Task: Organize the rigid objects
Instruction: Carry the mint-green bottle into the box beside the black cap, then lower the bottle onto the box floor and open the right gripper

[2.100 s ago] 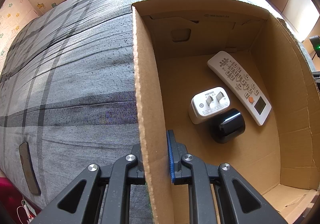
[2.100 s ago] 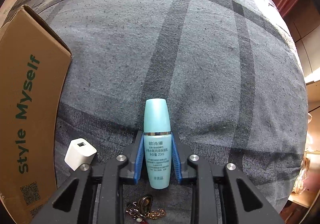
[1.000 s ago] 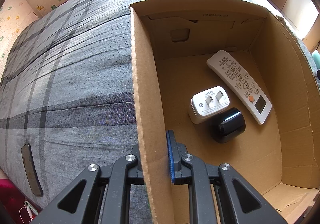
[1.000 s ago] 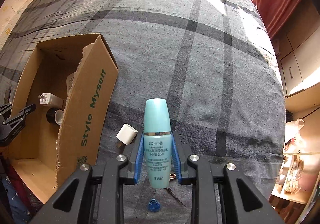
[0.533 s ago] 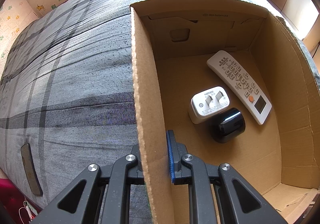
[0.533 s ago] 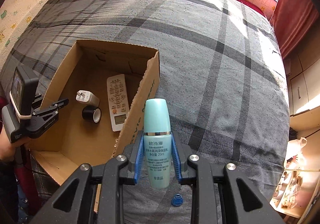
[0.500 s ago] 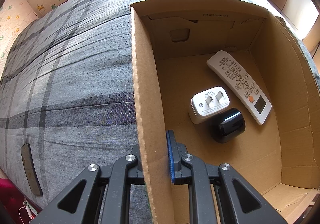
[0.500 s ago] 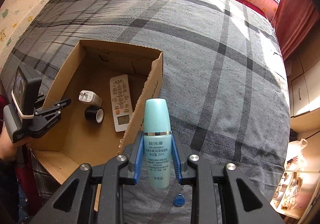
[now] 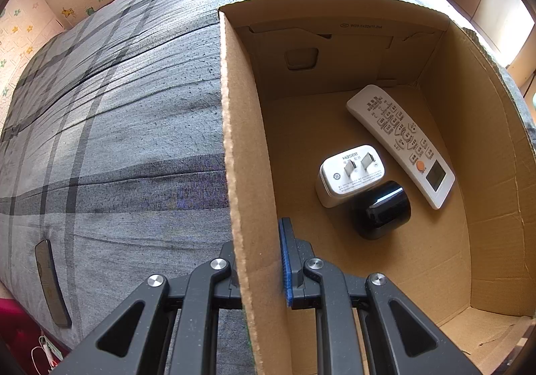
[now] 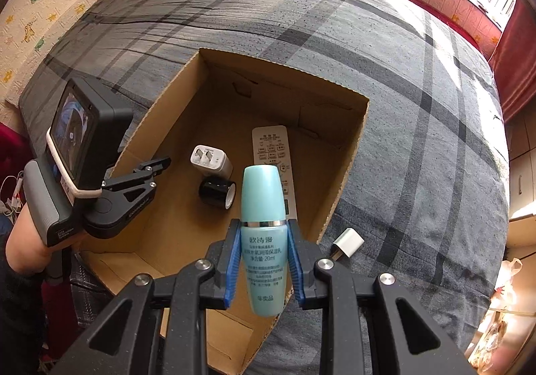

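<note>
Teal lotion bottle (image 10: 264,241) upright, clamped in right gripper (image 10: 264,266) over cardboard box (image 10: 348,170); left gripper (image 9: 259,269) pinches box wall.

We have carried the teal lotion bottle (image 10: 264,234), clamped in the right gripper (image 10: 264,261), from above the bedspread (image 10: 418,100) to above the open cardboard box (image 10: 348,174).
</note>
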